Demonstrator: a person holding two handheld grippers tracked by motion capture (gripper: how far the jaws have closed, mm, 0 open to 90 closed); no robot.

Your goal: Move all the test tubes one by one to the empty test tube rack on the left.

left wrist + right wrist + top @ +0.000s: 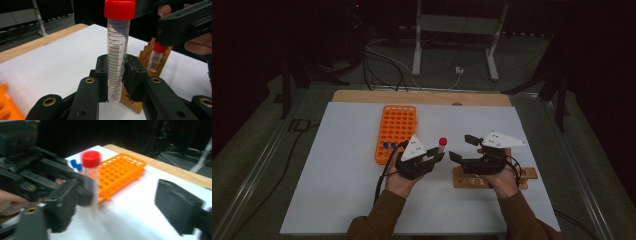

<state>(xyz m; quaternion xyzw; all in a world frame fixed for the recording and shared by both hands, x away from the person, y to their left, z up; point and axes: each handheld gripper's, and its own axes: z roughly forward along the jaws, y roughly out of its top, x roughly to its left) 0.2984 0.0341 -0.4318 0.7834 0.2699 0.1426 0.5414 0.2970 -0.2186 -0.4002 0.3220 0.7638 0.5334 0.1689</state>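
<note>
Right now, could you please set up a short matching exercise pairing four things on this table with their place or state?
Things:
1. red-capped tube
2. right gripper
3. orange rack
4. wooden stand

Places or states:
A. holds another red-capped tube, under the right hand
B. clamped upright between the pads of the left gripper
C. lies on the white sheet with two blue caps near its front
D. jaws apart, nothing between them

Pairs: 1-B, 2-D, 3-C, 4-A
</note>
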